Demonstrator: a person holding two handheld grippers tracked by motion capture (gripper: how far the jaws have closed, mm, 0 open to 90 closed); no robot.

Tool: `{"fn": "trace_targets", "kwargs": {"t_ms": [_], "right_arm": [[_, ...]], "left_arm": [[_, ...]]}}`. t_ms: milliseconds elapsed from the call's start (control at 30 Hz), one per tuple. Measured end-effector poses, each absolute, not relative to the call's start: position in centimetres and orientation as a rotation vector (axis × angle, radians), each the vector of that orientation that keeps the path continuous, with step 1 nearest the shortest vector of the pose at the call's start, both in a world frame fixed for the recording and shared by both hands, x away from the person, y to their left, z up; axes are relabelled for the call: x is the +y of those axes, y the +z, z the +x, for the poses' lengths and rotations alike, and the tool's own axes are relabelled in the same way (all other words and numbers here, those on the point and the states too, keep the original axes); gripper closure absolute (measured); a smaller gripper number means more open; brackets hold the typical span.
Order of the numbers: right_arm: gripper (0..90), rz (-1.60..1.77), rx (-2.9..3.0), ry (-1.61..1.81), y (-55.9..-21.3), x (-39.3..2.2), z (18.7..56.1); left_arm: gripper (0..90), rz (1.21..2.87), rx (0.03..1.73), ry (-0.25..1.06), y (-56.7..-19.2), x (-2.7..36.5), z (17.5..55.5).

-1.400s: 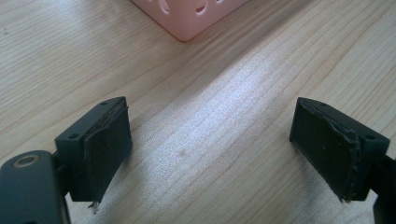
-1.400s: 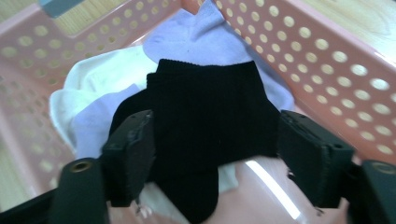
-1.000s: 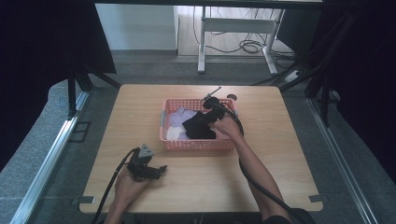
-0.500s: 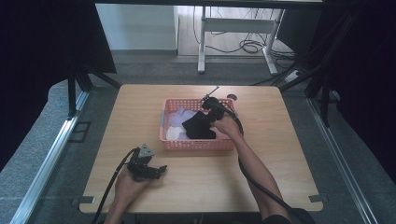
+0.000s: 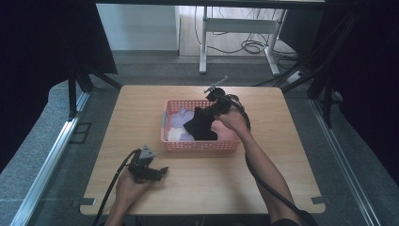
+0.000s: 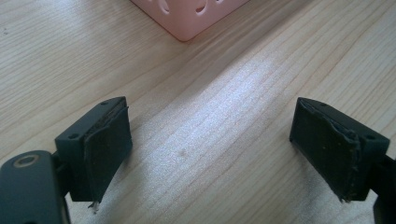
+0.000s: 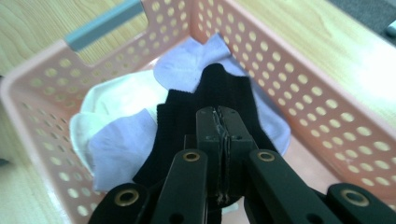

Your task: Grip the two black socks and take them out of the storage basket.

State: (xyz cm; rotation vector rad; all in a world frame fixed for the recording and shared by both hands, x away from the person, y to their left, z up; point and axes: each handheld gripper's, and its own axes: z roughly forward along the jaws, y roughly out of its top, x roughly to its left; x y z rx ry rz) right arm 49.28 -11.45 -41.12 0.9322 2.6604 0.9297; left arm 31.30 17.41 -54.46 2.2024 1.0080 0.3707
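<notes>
Hanging from the right gripper (image 7: 223,140), a black sock (image 7: 205,107) droops with its long axis running straight down from the pinched jaws into the pink basket (image 7: 327,126), where its lower end appears to lie against the white socks (image 7: 121,140) piled inside. The jaws are pressed tight together on the ribbed cloth, so the sock goes wherever the right hand (image 5: 233,117) goes. From above, this gripper (image 5: 212,102) sits over the far right part of the basket (image 5: 200,145), with the sock (image 5: 200,126) trailing toward the near wall. The left gripper (image 6: 210,140) rests low over the bare wooden table (image 6: 224,93), jaws spread wide and holding nothing, with the basket's corner (image 6: 187,14) just ahead of it. Seen from the high view it (image 5: 149,170) lies well apart from the sock, near the front edge, so the right hand is plainly the nearer one for whatever comes next, likely lifting the sock clear.
</notes>
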Motion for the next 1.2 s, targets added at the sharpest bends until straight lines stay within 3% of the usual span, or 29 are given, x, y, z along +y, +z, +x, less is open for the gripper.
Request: {"fn": "trace_targets", "kwargs": {"t_ms": [1200], "right_arm": [[89.8,0.851,2.517,1.101,-30.1,-14.7,46.5]], "left_arm": [[12.5,2.205,1.010,0.368,-54.4,17.4,31.3]]}}
